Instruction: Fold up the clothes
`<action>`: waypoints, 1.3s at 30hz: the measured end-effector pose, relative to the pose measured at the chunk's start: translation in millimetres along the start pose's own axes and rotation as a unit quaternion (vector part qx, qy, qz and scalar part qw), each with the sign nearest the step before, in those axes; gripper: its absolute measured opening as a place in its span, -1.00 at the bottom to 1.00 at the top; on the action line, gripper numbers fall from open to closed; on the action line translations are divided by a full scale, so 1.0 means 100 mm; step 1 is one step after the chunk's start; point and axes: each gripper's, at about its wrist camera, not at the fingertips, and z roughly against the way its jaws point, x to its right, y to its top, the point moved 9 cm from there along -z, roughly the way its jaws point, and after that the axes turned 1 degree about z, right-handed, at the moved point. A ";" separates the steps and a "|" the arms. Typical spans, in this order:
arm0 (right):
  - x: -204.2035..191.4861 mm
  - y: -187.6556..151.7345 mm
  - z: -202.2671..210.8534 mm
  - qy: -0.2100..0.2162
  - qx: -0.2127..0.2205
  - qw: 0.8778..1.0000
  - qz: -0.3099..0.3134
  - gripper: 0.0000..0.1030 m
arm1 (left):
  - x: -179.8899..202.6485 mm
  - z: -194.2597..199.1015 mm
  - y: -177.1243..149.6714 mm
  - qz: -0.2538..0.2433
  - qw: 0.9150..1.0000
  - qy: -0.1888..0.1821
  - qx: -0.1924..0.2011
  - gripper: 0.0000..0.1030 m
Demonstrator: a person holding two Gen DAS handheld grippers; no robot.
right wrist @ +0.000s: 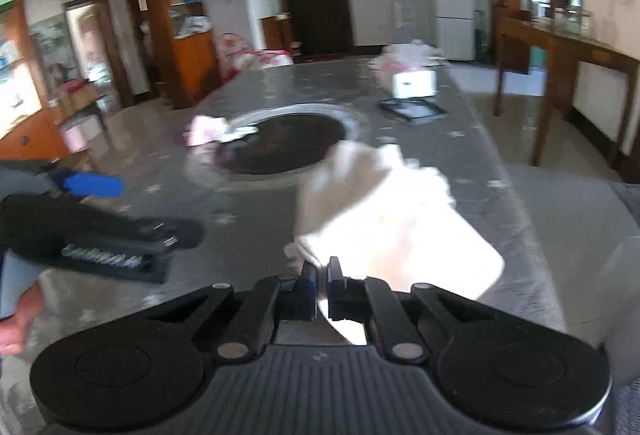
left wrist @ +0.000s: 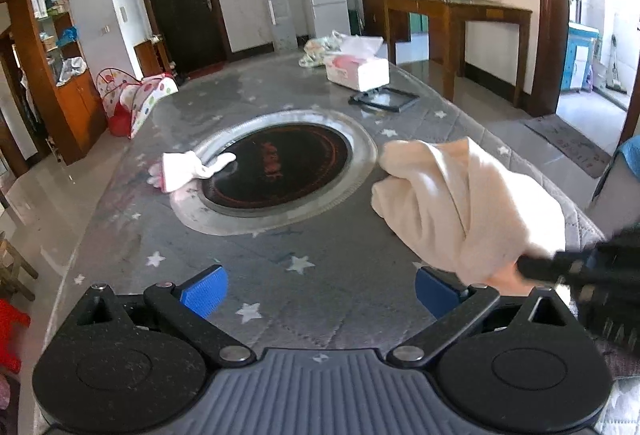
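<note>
A cream garment (left wrist: 460,207) hangs bunched above the grey star-patterned table cover (left wrist: 320,315), right of the round black cooktop (left wrist: 276,163). My right gripper (right wrist: 320,275) is shut on the garment's (right wrist: 384,219) lower edge; from the left wrist view it enters as a blurred black arm (left wrist: 580,271) at the right. My left gripper (left wrist: 320,293) is open with nothing between its blue pads (left wrist: 206,291), and it hovers low over the table just left of the garment. A small pink-and-white piece of clothing (left wrist: 180,171) lies on the cooktop's left rim.
A tissue pack (left wrist: 356,71), a plastic bag with cloth (left wrist: 320,49) and a black frame (left wrist: 384,99) sit at the table's far end. A wooden side table (left wrist: 460,23) stands to the right. A person's hand (right wrist: 16,319) holds the left gripper (right wrist: 92,227).
</note>
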 end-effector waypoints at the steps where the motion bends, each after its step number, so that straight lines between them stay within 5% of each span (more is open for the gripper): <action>1: -0.09 -0.03 0.01 0.010 -0.003 1.000 0.009 -0.93 | -0.02 0.04 0.00 0.003 1.000 -0.006 0.002 0.98; 11: -1.00 -0.37 0.14 0.106 -0.036 0.989 0.095 -0.91 | -0.02 0.26 -0.17 -0.004 0.997 -0.073 -0.005 0.98; 14: -1.17 -0.44 0.21 0.125 -0.041 0.985 0.114 -0.71 | 0.00 0.25 -0.26 -0.014 0.996 -0.083 -0.010 0.98; 20: -0.82 -0.39 0.57 0.095 -0.019 0.989 0.109 -0.47 | 0.08 0.17 -0.42 -0.020 0.993 -0.109 -0.027 0.98; 29: 0.17 -0.21 0.35 -0.038 -0.023 0.998 0.038 -0.44 | 0.46 0.01 -0.72 -0.098 0.989 -0.105 -0.043 0.96; 34: 0.44 -0.25 0.02 -0.042 -0.033 0.998 -0.012 -0.44 | 0.44 -0.16 -0.85 -0.086 0.988 -0.102 -0.072 0.62; 39: 0.48 -0.25 -0.21 -0.025 -0.046 0.998 -0.039 -0.45 | 0.39 -0.18 -0.84 -0.071 0.987 -0.124 -0.078 0.03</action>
